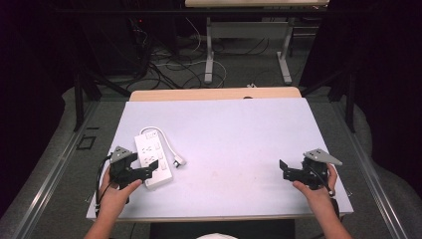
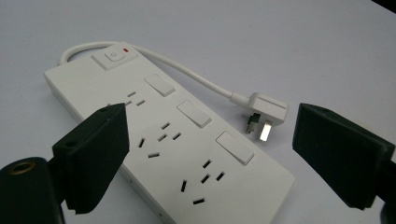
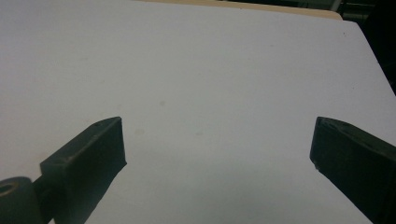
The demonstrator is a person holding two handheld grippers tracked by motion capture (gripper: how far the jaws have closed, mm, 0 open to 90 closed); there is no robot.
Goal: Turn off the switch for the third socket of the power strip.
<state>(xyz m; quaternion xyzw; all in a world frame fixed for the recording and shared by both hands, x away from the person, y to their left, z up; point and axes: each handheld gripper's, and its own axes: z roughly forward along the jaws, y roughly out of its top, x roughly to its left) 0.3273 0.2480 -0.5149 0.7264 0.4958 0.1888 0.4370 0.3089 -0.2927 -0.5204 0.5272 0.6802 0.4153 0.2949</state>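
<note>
On table: 1 power strip, 2 open claws.

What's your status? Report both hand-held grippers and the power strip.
Left hand-held gripper open, jaws straddling the power strip, no grip. Right hand-held gripper open over bare table. Plug lies loose beside the strip. Nothing in the way.

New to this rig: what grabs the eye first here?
The white plastic power strip lying flat at the white tabletop's left, its white cord looping round to a loose plug. The left gripper hovers open over it. The right gripper is open at the right.
</note>
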